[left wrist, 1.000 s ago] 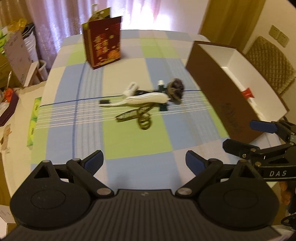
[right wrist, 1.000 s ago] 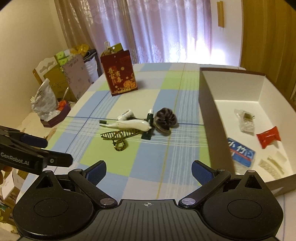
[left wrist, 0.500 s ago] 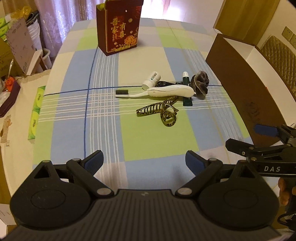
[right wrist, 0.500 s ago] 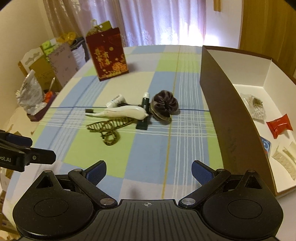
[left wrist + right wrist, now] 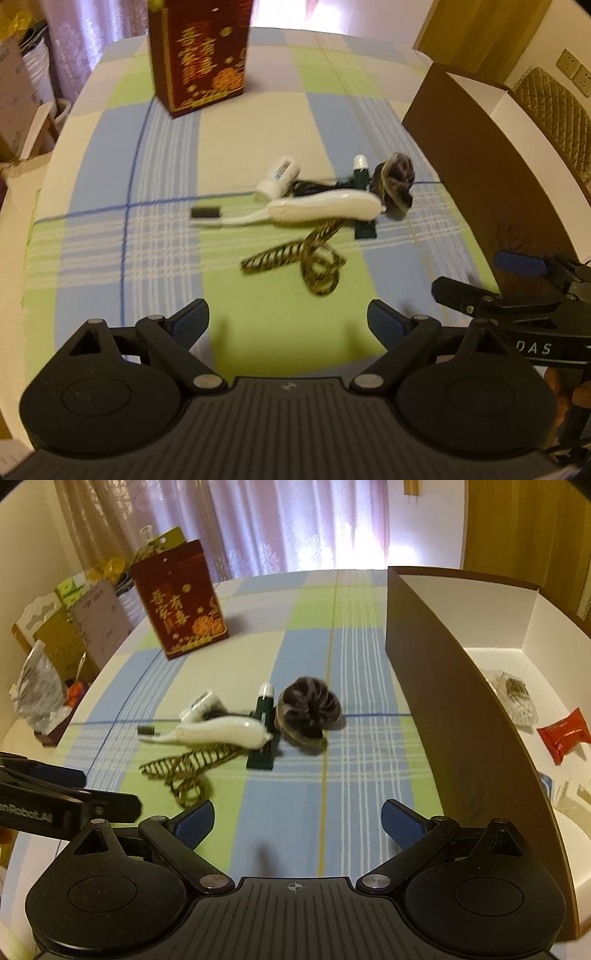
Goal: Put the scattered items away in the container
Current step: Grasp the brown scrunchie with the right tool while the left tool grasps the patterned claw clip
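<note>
Scattered items: we see them bunched near the middle of the table, all lying on the checked tablecloth.
Toothbrush: a white electric toothbrush lies flat across the bunch, its dark bristle head pointing toward the table's left edge.
Hair claw: a tortoiseshell hair claw lies on the near side of the toothbrush, touching its handle.
Tubes: a dark green tube with a white cap lies under the toothbrush's thick end; a small white tube lies just behind the toothbrush.
Scrunchie: a dark brown scrunchie sits at the right end of the bunch, touching the green tube.
Container: a brown box with a white inside stands at the table's right edge, well apart from the bunch. In it we see a clear bag of cotton swabs, a red packet, and other small things we cannot make out.
Left gripper: both fingers spread wide with nothing between them, above the near part of the table, facing the bunch.
Right gripper: fingers likewise spread and empty, just beside the box's brown wall.
Gift bag: a dark red bag with gold print stands upright toward the table's far left corner.
</note>
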Tool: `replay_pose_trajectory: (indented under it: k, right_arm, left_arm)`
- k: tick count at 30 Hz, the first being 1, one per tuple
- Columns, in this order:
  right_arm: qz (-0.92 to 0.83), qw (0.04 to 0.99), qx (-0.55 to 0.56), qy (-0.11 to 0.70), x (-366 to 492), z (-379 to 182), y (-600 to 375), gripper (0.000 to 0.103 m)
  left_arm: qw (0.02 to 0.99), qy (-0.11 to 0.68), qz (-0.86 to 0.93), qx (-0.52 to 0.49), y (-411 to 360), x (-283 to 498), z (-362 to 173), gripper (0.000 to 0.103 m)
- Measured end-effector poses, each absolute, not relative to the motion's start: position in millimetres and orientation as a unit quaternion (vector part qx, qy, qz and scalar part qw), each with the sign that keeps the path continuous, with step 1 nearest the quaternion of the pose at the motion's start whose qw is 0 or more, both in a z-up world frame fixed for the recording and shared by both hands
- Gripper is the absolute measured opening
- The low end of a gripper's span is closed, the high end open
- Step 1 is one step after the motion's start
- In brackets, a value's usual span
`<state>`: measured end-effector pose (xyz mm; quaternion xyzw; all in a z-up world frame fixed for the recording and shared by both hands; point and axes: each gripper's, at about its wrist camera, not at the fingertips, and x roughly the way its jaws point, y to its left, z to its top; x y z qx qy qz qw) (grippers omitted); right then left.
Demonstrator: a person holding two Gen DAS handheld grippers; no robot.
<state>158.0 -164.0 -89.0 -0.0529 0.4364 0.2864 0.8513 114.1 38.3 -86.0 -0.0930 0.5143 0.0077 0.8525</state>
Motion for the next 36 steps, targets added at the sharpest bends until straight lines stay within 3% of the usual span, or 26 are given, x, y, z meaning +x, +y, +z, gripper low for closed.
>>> replay_pose_trajectory:
  k: [1,10,13,15,19,26,28,30,35,36]
  right_arm:
    - [0.286,0.850,-0.049,0.440,161.9,-89.6,-163.0,0.075]
    - [0.272,0.855,-0.023,0.442,187.1,-87.6,-160.4,0.075]
    - [0.272,0.854,-0.022,0.443,192.4,-89.5,-158.7,0.075]
    - [0.272,0.854,-0.022,0.444,195.5,-91.5,-157.2,0.075]
    - [0.274,0.853,-0.024,0.443,201.6,-95.9,-153.8,0.075]
    - [0.284,0.858,-0.039,0.427,211.0,-102.6,-142.2,0.075]
    - [0.288,0.859,-0.050,0.420,213.9,-104.6,-136.9,0.074]
    - [0.297,0.858,-0.062,0.415,217.1,-108.1,-130.5,0.051]
    - [0.306,0.859,-0.100,0.398,220.7,-118.3,-117.9,0.050]
    - [0.308,0.858,-0.110,0.397,220.9,-120.6,-116.3,0.027]
  left_arm:
    - [0.854,0.513,0.003,-0.091,36.6,119.0,-87.1,0.089]
    - [0.868,0.493,-0.059,-0.027,20.7,159.7,-104.6,0.083]
    - [0.862,0.503,-0.066,-0.005,19.1,167.9,-117.5,0.075]
    - [0.858,0.510,-0.064,-0.002,20.0,171.0,-124.5,0.060]
    - [0.860,0.504,-0.077,0.000,22.1,167.2,-126.8,0.048]
    - [0.858,0.511,-0.060,0.009,39.9,147.9,-124.9,0.045]
    - [0.857,0.513,-0.047,0.002,50.7,143.7,-122.5,0.039]
    - [0.855,0.518,-0.034,-0.002,60.0,140.9,-120.3,0.035]
    - [0.853,0.521,-0.027,-0.009,69.1,136.0,-118.0,0.032]
    - [0.853,0.521,-0.026,-0.008,68.9,134.4,-118.2,0.032]
